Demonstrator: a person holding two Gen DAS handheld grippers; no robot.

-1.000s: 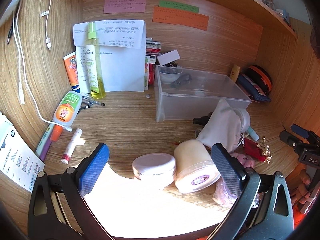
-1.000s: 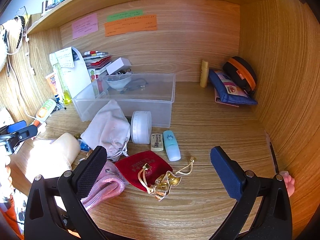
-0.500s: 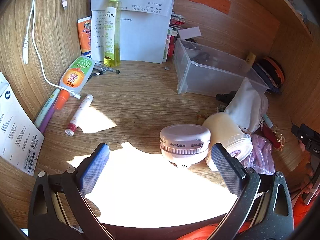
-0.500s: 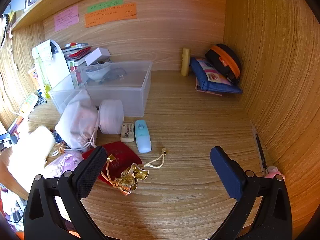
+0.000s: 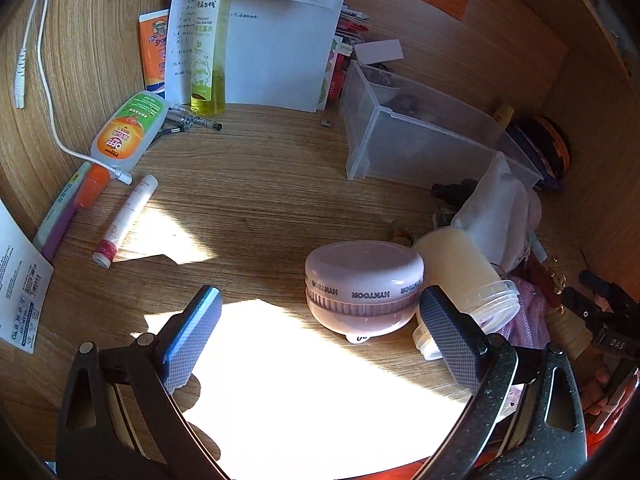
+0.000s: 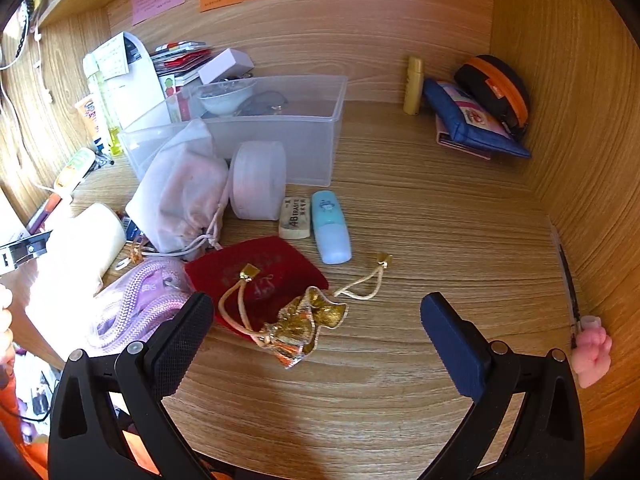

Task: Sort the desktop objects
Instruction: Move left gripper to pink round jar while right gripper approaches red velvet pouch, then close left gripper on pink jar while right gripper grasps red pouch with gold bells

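Observation:
My left gripper (image 5: pixel 320 340) is open above the sunlit desk front, with nothing between its fingers. Just beyond its right finger stand a round pink HYNTOOR case (image 5: pixel 362 284) and a cream jar (image 5: pixel 464 272) lying on its side. A clear plastic bin (image 5: pixel 420 140) sits further back. My right gripper (image 6: pixel 316 344) is open too, hovering over a red pouch with a gold trim (image 6: pixel 264 284). Near it lie a pink cord bag (image 6: pixel 140 300), a white drawstring bag (image 6: pixel 180 196), a white round case (image 6: pixel 258 184), an eraser (image 6: pixel 295 216) and a light blue tube (image 6: pixel 330 226).
At the left are a lip balm stick (image 5: pixel 124 220), an orange-labelled OFF bottle (image 5: pixel 128 132), a yellow-green spray bottle (image 5: pixel 208 44), papers and a white cable (image 5: pixel 48 116). Pencil cases (image 6: pixel 480 116) and a yellow tube (image 6: pixel 413 84) lie in the right back corner. Wooden walls enclose the desk.
My left gripper has moved forward and tilted down toward the pink case, which now looks larger. My right gripper has swung rightward and closer to the red pouch. Both stay open.

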